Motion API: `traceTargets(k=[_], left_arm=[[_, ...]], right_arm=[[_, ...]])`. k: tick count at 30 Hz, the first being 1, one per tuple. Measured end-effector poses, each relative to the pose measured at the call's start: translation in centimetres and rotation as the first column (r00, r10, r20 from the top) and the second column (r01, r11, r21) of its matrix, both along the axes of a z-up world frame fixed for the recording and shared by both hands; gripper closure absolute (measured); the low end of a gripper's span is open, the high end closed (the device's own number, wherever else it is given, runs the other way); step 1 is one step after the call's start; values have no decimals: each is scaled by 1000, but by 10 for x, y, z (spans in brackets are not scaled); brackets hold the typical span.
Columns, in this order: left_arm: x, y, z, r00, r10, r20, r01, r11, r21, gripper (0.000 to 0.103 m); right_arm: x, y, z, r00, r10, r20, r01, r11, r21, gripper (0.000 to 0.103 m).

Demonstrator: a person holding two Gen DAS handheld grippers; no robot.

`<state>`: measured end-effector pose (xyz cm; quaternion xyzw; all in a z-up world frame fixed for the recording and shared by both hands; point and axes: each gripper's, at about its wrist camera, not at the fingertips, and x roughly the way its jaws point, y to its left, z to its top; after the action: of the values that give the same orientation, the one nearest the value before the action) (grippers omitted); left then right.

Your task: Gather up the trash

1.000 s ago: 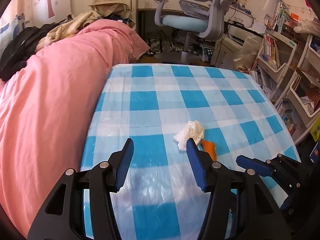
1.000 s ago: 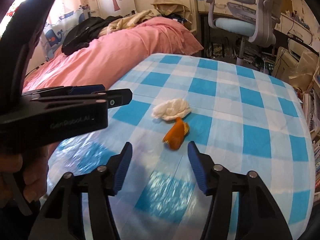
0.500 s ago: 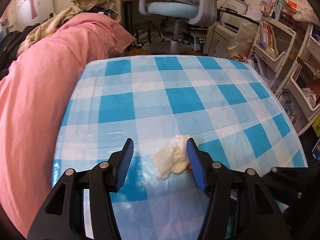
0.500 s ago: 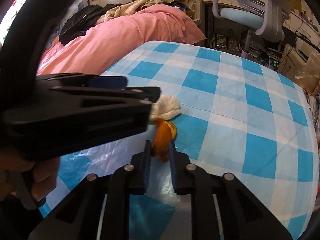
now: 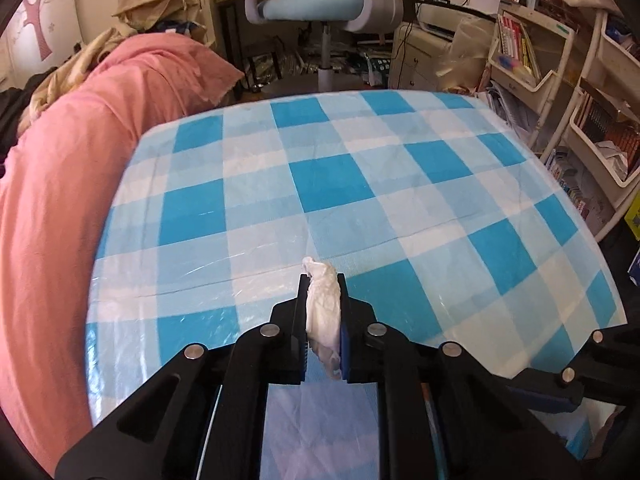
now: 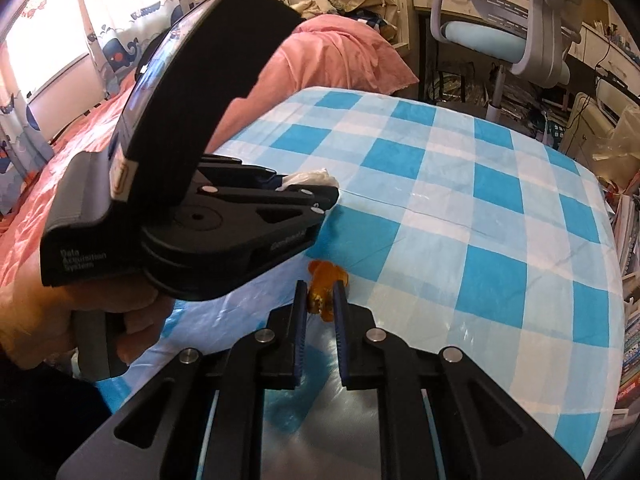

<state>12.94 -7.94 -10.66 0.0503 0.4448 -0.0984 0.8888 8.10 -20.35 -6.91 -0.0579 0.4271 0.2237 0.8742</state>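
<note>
A crumpled white tissue [image 5: 324, 308] is pinched between the blue pads of my left gripper [image 5: 322, 280], whose jaws are closing on it, just above the blue-and-white checked tablecloth [image 5: 340, 176]. In the right wrist view, the left gripper [image 6: 324, 196] shows from the side, held by a hand [image 6: 132, 320], with the tissue [image 6: 308, 178] sticking out at its tips. My right gripper [image 6: 321, 290] is shut on a piece of orange peel [image 6: 326, 276] low over the cloth, just below and to the right of the left gripper.
Pink bedding [image 5: 60, 200] lies against the table's left edge. Beyond the far edge stand a blue-seated office chair [image 5: 320, 4] and a printer [image 5: 432, 28]. White shelves full of books [image 5: 580, 120] line the right side.
The left gripper slid over the tissue and closed on it. The right gripper shut on the orange peel and has kept hold of it.
</note>
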Motion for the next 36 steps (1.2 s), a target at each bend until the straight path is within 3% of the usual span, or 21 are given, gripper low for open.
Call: traceTargets(k=[10,19,21,23,27,34,36], left_arm=[[-65,30,48,997,27,77,-19,995,-99,92],[-120,51,57,994,61,87,-50,990,-128,92],[-128,53,58,994,61,91,-50,991,-124,92],[-132,56,58,994,67,90,-55,990,-128,92],[-136,58,61,994,66,92,-53,989,-137,92],[-140,53,66,993,41,111,-27,992,-122,92],[-140,54,67,993,40,113,-26,992,-121,92]], right_arm=[[-37,0,21,999,10,41,-12,998,60,94],[-54,-9,14,997,-53,50,51,997,57,94],[-52,-18,9,995,-92,23,90,993,74,89],[-48,-27,0,991,-129,-22,131,986,100,69],[-44,-24,-12,988,-138,-73,146,984,107,68],[-33,-2,-28,987,-146,-61,149,988,41,64],[-32,-1,-29,988,-145,-45,146,989,28,70]])
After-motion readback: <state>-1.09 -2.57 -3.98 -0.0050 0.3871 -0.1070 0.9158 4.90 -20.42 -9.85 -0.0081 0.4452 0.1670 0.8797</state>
